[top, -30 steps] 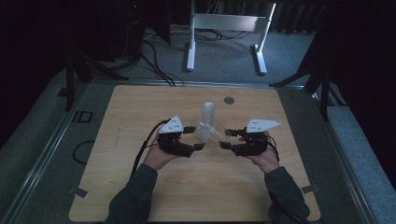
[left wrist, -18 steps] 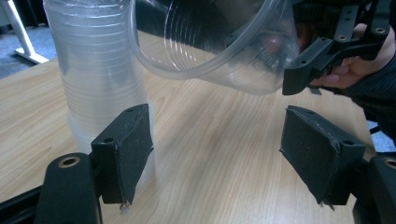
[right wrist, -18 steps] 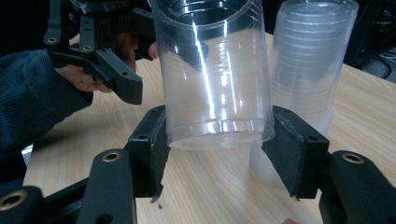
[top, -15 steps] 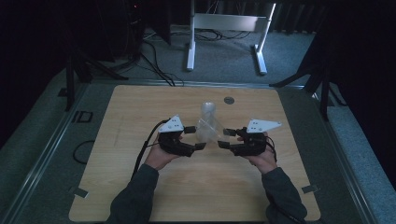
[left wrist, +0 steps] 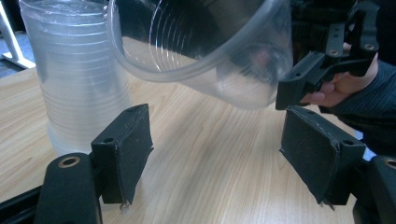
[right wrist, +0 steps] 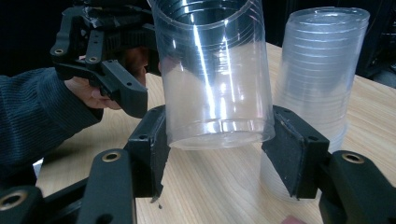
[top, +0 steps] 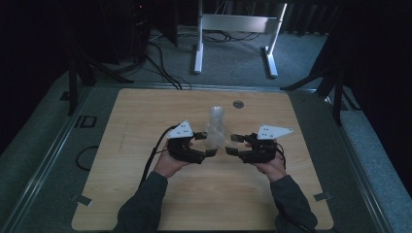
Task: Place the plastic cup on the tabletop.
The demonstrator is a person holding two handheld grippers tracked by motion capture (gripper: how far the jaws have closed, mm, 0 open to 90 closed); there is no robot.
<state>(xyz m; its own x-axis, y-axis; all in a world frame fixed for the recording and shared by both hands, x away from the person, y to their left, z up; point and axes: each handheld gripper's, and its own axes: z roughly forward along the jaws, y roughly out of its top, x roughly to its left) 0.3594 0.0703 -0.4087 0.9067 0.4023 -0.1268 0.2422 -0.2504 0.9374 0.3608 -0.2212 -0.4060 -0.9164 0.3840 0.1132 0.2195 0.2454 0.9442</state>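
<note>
A stack of clear plastic cups (top: 216,116) stands upright at the middle of the wooden table (top: 145,194). One single clear cup (top: 219,140) hangs tilted just in front of the stack, between the two grippers. My right gripper (right wrist: 219,149) is shut on the base of this cup (right wrist: 215,70), with the stack (right wrist: 322,70) behind it. My left gripper (left wrist: 215,140) stands wide open, and the cup's mouth (left wrist: 205,42) tips towards it from above. The stack (left wrist: 74,70) rises at its left. In the high view the left gripper (top: 206,145) and right gripper (top: 232,144) face each other.
A small round metal disc (top: 237,104) sits in the table top behind the stack. A white metal stand (top: 238,29) and cables (top: 165,63) are on the floor beyond the far edge. Bare wood lies to both sides and in front of the hands.
The left gripper has edged slightly right towards the held cup. The right gripper still holds the cup in about the same place.
</note>
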